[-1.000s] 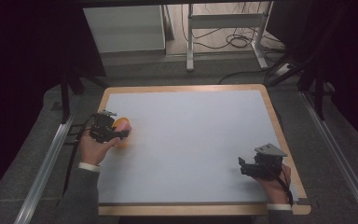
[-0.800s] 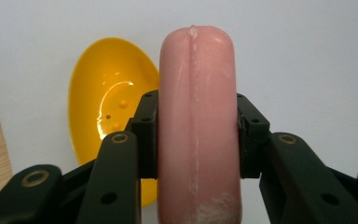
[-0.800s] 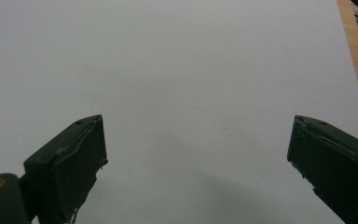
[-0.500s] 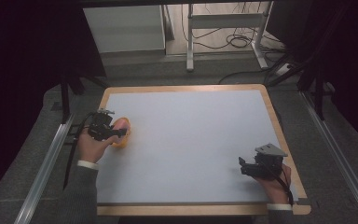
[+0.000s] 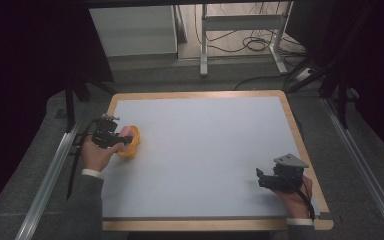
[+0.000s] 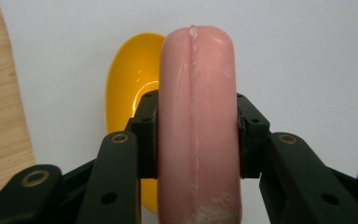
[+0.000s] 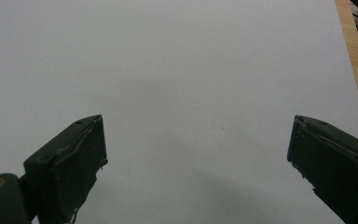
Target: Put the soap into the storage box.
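My left gripper (image 5: 123, 139) is at the table's left side, shut on a smooth pink sausage-shaped piece (image 6: 198, 107) with a pad on each side. Just beneath and beyond it lies a yellow dish (image 6: 127, 88), partly hidden by the pink piece. In the high view the pink piece (image 5: 126, 131) sits over the yellow dish (image 5: 131, 148). Whether they touch I cannot tell. My right gripper (image 5: 261, 178) rests low at the near right of the table. Its jaws stand wide apart in the right gripper view (image 7: 198, 154), with bare white surface between them.
The white tabletop (image 5: 210, 145) has a wooden rim (image 5: 300, 135). Metal rails run along both sides on the grey floor. A white cabinet (image 5: 132, 30), a frame's legs and cables stand beyond the far edge.
The left hand has shifted only slightly, still gripping the pink piece over the yellow dish. The right hand has not moved.
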A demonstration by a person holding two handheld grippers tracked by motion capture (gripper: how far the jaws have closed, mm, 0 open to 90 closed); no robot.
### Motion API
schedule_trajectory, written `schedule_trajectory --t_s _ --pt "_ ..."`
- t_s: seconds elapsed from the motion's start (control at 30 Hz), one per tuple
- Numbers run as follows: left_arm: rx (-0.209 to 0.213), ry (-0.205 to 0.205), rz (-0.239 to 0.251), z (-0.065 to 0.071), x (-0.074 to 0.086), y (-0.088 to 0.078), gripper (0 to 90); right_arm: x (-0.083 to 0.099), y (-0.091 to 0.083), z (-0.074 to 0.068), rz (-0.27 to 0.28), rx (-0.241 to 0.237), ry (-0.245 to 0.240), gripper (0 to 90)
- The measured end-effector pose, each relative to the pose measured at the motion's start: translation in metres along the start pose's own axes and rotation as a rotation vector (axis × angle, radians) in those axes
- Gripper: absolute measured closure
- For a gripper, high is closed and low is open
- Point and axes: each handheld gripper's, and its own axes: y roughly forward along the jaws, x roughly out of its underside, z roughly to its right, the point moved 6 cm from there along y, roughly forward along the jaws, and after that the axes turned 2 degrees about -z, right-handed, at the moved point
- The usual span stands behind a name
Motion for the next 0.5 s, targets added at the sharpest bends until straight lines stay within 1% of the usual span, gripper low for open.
schedule_trajectory --t_s 0.27,0.4,0.5 --pt "-0.009 -0.023 -0.014 -0.009 0.002 0.009 60.0 0.001 0.001 -0.001 -0.004 -0.001 -0.003 4.3" --pt "-0.009 -0.026 -0.029 -0.009 0.004 0.015 60.0 0.001 0.001 -0.001 -0.003 0.0 -0.003 4.3" --pt "-0.009 -0.021 -0.042 -0.009 0.005 0.019 59.9 0.001 0.002 -0.001 -0.006 0.002 -0.005 4.3"
